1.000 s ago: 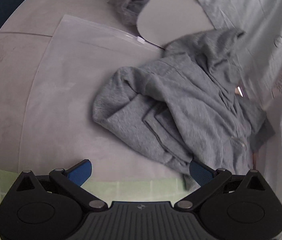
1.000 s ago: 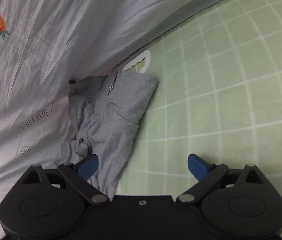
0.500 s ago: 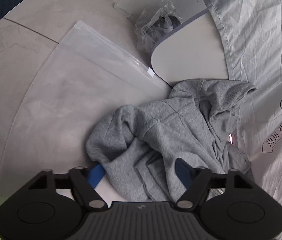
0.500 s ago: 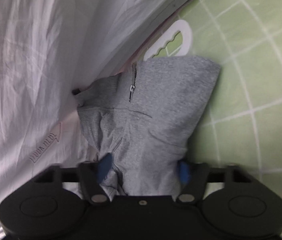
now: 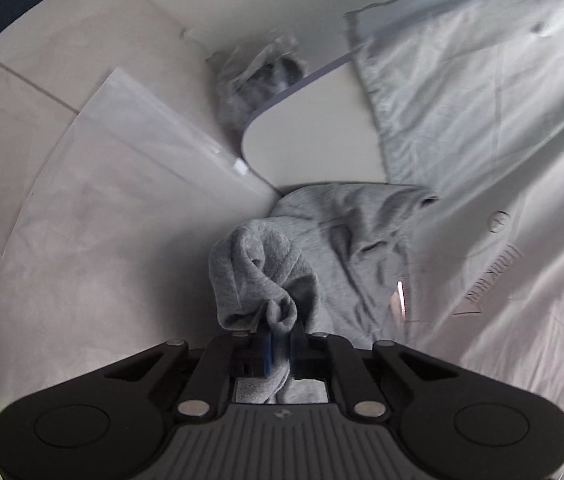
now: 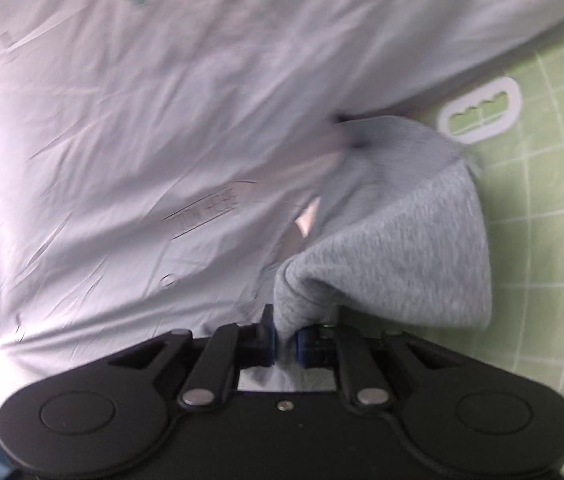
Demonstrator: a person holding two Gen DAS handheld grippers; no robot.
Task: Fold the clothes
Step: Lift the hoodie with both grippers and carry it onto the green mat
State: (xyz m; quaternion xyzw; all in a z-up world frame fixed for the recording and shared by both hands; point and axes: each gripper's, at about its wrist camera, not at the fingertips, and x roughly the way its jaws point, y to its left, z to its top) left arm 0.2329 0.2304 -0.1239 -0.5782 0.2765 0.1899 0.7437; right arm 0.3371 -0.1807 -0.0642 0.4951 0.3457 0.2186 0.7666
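Observation:
A small grey zip hoodie (image 5: 338,248) lies crumpled at the edge of a pale printed sheet (image 5: 502,128). My left gripper (image 5: 280,346) is shut on a bunched fold of the hoodie, and the cloth rises in a twisted lump just ahead of the jaws. In the right wrist view the same hoodie (image 6: 402,240) drapes from my right gripper (image 6: 287,346), which is shut on another edge of it and holds it lifted above the sheet (image 6: 162,120) and the green mat.
A clear zip bag (image 5: 102,220) lies flat at left. A crumpled plastic bag with dark cloth (image 5: 262,72) sits behind a white board (image 5: 314,148). A green grid mat (image 6: 542,240) with a white oval handle cutout (image 6: 478,110) lies at right.
Both grippers moved down onto the hoodie and closed on it. The hoodie is now bunched and lifted at both held spots. The right view is blurred by motion.

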